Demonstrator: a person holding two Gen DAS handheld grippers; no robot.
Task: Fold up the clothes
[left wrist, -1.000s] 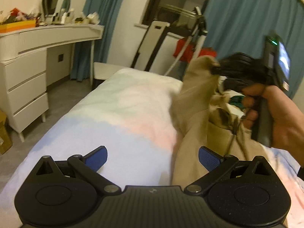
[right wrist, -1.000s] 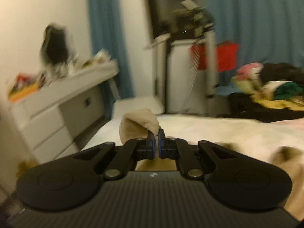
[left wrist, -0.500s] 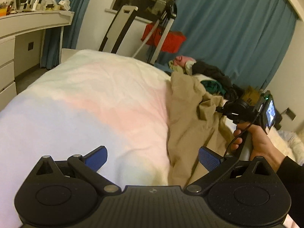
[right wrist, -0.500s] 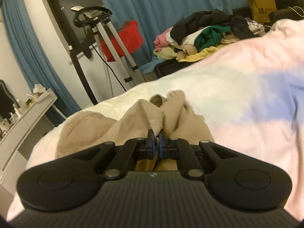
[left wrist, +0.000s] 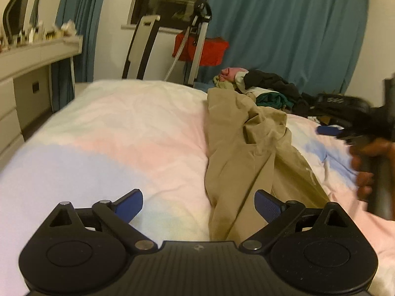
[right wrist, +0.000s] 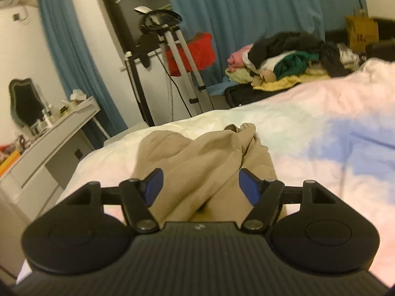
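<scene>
A tan garment point(left wrist: 249, 155) lies crumpled in a long heap on the pastel bed cover point(left wrist: 123, 133). My left gripper point(left wrist: 198, 204) is open low over the near end of the cloth, its right pad beside the fabric. In the left wrist view the right gripper point(left wrist: 345, 133) appears blurred at the right edge, held by a hand point(left wrist: 365, 170), clear of the cloth. In the right wrist view the tan garment point(right wrist: 197, 162) spreads beneath my open right gripper point(right wrist: 201, 187), with nothing between its blue pads.
A pile of mixed clothes point(right wrist: 284, 59) sits beyond the bed's far edge by the blue curtains point(left wrist: 284, 32). An exercise machine point(left wrist: 195, 39) with a red item stands at the foot. A white dresser point(left wrist: 27, 74) runs along the left wall.
The right gripper opened and let go of the tan garment, which dropped from its raised position onto the bed. The right gripper drew off to the right.
</scene>
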